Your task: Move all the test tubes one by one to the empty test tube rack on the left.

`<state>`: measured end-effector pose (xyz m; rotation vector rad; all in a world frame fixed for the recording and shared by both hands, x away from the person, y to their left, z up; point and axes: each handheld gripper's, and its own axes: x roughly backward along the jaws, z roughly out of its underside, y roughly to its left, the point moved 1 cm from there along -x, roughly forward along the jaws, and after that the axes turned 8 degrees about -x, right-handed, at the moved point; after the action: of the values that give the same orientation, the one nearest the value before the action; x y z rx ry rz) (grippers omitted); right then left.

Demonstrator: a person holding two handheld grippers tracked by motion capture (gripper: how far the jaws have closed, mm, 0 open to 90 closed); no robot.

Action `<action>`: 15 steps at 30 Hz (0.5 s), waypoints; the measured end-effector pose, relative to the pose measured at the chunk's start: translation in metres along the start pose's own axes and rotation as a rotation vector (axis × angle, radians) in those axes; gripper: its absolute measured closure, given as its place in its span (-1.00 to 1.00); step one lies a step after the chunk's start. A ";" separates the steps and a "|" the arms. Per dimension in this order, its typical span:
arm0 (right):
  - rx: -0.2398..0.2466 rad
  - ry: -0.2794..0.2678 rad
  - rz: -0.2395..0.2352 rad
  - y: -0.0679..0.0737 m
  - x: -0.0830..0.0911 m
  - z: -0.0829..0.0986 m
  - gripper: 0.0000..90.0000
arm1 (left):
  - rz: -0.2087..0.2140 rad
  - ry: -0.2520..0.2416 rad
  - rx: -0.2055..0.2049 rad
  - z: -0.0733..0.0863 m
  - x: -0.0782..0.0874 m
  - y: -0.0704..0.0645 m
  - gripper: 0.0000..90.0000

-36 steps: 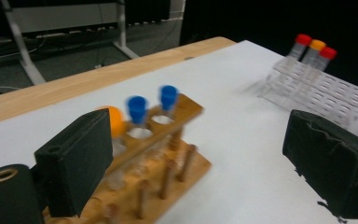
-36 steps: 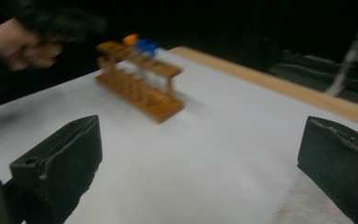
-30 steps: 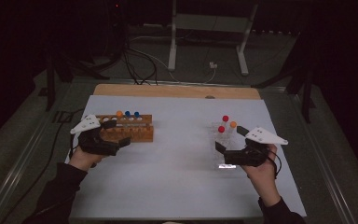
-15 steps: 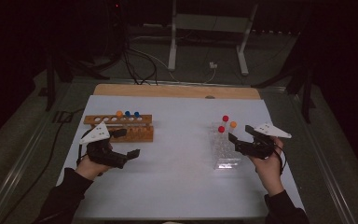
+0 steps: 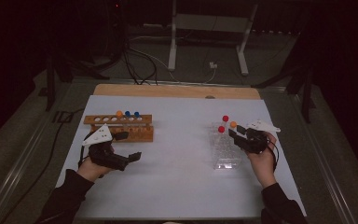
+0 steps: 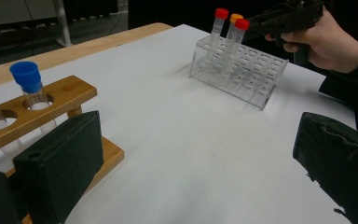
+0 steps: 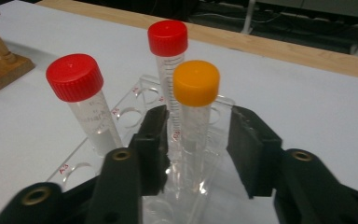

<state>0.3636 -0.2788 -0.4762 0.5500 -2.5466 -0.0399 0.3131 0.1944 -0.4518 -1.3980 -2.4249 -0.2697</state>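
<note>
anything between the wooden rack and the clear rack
No. In the high view, bare white table separates the wooden rack from the clear rack.

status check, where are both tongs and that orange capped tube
Right tongs open, straddling orange capped tube in clear rack, not yet clamped. Left tongs open, empty, beside wooden rack. Red capped tubes close alongside.

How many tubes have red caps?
2, both standing in the clear rack: one red tube at the left in the right gripper view, the other behind the orange tube.
</note>
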 end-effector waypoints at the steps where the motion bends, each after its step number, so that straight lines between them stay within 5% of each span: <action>1: 0.005 -0.001 0.005 0.001 -0.001 0.000 0.36 | 0.000 0.003 -0.002 0.000 0.000 0.000 -0.94; 7: 0.012 0.010 0.004 0.002 -0.006 -0.001 0.62 | 0.000 0.003 0.002 0.001 0.000 0.001 -0.94; 15: 0.022 -0.012 0.009 0.004 0.001 -0.007 0.66 | 0.004 0.008 0.005 0.002 -0.001 0.001 -0.94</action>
<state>0.3650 -0.2750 -0.4696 0.5477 -2.5637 -0.0116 0.3138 0.1947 -0.4537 -1.3973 -2.4143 -0.2674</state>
